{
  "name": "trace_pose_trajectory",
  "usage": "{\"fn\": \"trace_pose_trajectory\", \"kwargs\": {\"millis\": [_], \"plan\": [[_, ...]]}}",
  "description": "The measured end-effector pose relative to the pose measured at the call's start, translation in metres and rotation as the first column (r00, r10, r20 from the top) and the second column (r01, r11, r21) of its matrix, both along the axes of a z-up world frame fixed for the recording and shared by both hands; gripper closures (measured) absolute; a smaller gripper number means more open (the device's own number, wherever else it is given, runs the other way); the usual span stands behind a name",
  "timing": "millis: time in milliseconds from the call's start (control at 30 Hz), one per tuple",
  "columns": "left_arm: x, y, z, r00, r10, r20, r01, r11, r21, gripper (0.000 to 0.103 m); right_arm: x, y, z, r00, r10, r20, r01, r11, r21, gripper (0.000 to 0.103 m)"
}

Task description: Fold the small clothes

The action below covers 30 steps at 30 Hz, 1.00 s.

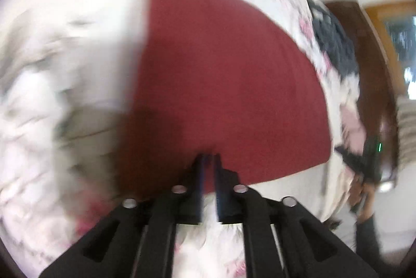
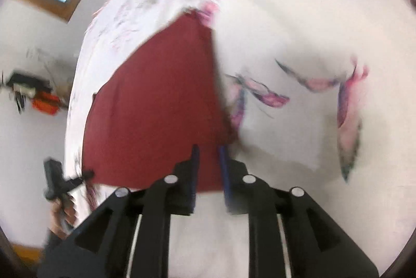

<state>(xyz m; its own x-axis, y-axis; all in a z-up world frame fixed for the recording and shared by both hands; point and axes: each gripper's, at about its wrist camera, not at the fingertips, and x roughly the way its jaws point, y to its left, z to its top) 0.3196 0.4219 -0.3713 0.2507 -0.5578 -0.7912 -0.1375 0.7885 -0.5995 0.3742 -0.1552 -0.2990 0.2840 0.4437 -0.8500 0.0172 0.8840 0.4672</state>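
A dark red garment [image 1: 223,85] is lying flat and smooth on a white bedsheet [image 2: 299,26] printed with pink flowers, no readable label or writing showing through the blur. The left gripper [image 1: 208,157] is pinching the cloth's near edge, jaws narrow. The right gripper [image 2: 209,148] is gripping the same edge, its jaws slightly apart around the fabric.
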Motion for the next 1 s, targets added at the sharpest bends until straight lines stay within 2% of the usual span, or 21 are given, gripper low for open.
{"fn": "trace_pose_trajectory", "kwargs": {"millis": [33, 67, 100, 133, 167, 233, 267, 333, 367, 433, 467, 533, 600, 633, 700, 767, 867, 1000], "plan": [[-0.005, 0.014, 0.005, 0.999, 0.037, -0.002, -0.037, 0.999, -0.023, 0.070, -0.014, 0.014, 0.010, 0.999, 0.031, 0.026, -0.030, 0.999, -0.037, 0.081], [-0.009, 0.025, 0.011, 0.997, 0.076, 0.000, -0.076, 0.995, -0.062, 0.053, -0.020, 0.032, 0.022, 0.995, 0.079, 0.059, -0.074, 0.994, -0.081, 0.069], [-0.015, 0.035, 0.015, 0.994, 0.110, -0.003, -0.110, 0.992, -0.069, 0.037, -0.030, 0.049, 0.031, 0.987, 0.135, 0.085, -0.124, 0.984, -0.131, 0.061], [-0.012, 0.036, 0.016, 0.991, 0.133, -0.007, -0.133, 0.990, -0.045, 0.034, -0.042, 0.067, 0.034, 0.975, 0.194, 0.105, -0.171, 0.966, -0.193, 0.049], [-0.018, 0.045, 0.021, 0.988, 0.153, -0.004, -0.153, 0.988, -0.014, 0.034, -0.050, 0.096, 0.037, 0.957, 0.264, 0.122, -0.226, 0.940, -0.257, 0.046], [-0.029, 0.059, 0.026, 0.986, 0.167, -0.003, -0.167, 0.985, -0.042, 0.034, -0.081, 0.154, 0.037, 0.889, 0.436, 0.137, -0.354, 0.846, -0.399, 0.048], [-0.034, 0.065, 0.026, 0.983, 0.184, -0.008, -0.184, 0.981, -0.068, 0.034, -0.091, 0.171, 0.035, 0.864, 0.484, 0.138, -0.390, 0.817, -0.425, 0.048], [-0.051, 0.087, 0.029, 0.977, 0.214, -0.007, -0.214, 0.971, -0.107, 0.033, -0.109, 0.220, 0.024, 0.793, 0.596, 0.122, -0.486, 0.741, -0.464, 0.047], [-0.053, 0.091, 0.028, 0.972, 0.234, -0.007, -0.233, 0.963, -0.133, 0.032, -0.119, 0.253, 0.017, 0.753, 0.648, 0.114, -0.518, 0.690, -0.506, 0.047], [-0.055, 0.095, 0.026, 0.966, 0.257, 0.002, -0.253, 0.951, -0.176, 0.032, -0.126, 0.295, 0.004, 0.691, 0.715, 0.106, -0.550, 0.615, -0.564, 0.045], [-0.059, 0.101, 0.026, 0.965, 0.263, 0.008, -0.257, 0.948, -0.186, 0.032, -0.135, 0.325, -0.005, 0.643, 0.759, 0.105, -0.546, 0.550, -0.632, 0.040], [-0.061, 0.108, 0.025, 0.962, 0.273, 0.018, -0.263, 0.942, -0.208, 0.032, -0.146, 0.365, -0.021, 0.554, 0.826, 0.101, -0.529, 0.443, -0.724, 0.035], [-0.059, 0.110, 0.022, 0.960, 0.277, 0.032, -0.262, 0.934, -0.242, 0.032, -0.156, 0.399, -0.037, 0.476, 0.876, 0.081, -0.515, 0.352, -0.782, 0.035], [-0.057, 0.109, 0.022, 0.960, 0.279, 0.036, -0.262, 0.932, -0.251, 0.032, -0.160, 0.413, -0.044, 0.484, 0.872, 0.072, -0.486, 0.336, -0.807, 0.035], [-0.056, 0.111, 0.018, 0.959, 0.280, 0.043, -0.258, 0.926, -0.274, 0.032, -0.162, 0.436, -0.059, 0.438, 0.898, 0.043, -0.461, 0.266, -0.847, 0.035], [-0.052, 0.110, 0.015, 0.961, 0.271, 0.051, -0.246, 0.925, -0.290, 0.032, -0.156, 0.447, -0.074, 0.417, 0.909, 0.014, -0.436, 0.213, -0.875, 0.036], [-0.044, 0.113, 0.014, 0.963, 0.260, 0.068, -0.227, 0.925, -0.306, 0.032, -0.145, 0.456, -0.090, 0.413, 0.911, -0.016, -0.392, 0.161, -0.906, 0.036], [-0.033, 0.119, 0.011, 0.961, 0.265, 0.081, -0.224, 0.916, -0.332, 0.032, -0.134, 0.462, -0.099, 0.402, 0.916, -0.019, -0.315, 0.119, -0.942, 0.036]]}}
